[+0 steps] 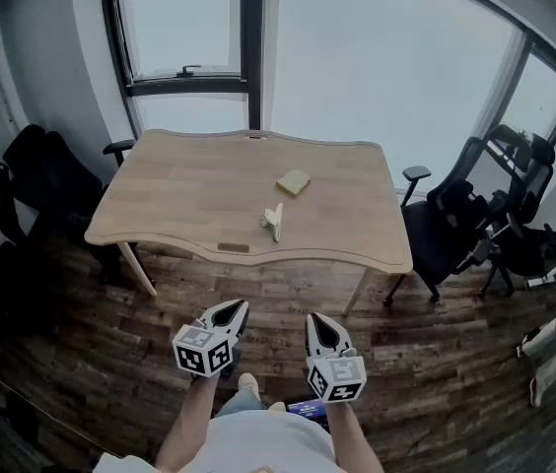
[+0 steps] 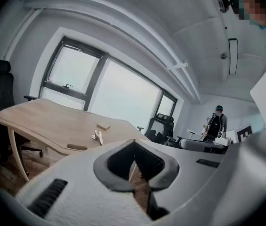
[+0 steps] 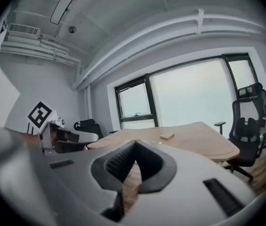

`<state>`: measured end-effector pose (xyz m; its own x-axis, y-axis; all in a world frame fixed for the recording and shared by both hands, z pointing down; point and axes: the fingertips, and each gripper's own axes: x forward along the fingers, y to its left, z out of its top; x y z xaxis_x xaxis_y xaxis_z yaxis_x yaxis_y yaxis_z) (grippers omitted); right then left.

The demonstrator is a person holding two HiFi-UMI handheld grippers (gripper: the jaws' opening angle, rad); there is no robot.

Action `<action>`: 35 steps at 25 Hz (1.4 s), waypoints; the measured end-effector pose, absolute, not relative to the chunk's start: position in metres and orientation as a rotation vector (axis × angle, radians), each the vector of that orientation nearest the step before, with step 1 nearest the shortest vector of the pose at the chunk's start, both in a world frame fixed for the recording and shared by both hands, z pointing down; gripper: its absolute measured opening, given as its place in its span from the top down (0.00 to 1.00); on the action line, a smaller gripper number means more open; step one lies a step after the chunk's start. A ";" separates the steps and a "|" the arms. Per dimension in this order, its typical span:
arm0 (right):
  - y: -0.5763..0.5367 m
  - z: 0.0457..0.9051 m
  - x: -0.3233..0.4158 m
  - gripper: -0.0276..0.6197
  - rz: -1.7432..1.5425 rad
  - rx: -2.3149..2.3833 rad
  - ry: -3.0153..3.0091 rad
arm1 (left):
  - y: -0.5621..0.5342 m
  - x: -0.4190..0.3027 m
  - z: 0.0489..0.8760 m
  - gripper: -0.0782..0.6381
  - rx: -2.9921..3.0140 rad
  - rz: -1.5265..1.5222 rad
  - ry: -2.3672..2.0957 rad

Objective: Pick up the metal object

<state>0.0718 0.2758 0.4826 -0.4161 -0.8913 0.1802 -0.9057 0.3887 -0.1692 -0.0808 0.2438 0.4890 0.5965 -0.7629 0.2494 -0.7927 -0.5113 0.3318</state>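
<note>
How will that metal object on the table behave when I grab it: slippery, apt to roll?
The metal object lies low and looks thin, so it is probably stiff and light. On the smooth wooden table it may skid rather than roll. Its low profile could make pinching awkward.

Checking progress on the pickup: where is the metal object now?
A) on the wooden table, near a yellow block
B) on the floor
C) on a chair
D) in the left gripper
A: the metal object lies on the table, near the yellow block.
</note>
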 end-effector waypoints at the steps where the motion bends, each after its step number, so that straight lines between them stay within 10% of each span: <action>1: 0.275 0.479 0.072 0.94 0.367 1.662 -2.570 | 0.242 -0.079 0.488 0.86 2.422 0.100 -1.249; 35: 0.049 0.532 0.083 0.94 0.458 1.660 -2.398 | 0.004 -0.092 0.527 0.86 2.378 0.109 -1.315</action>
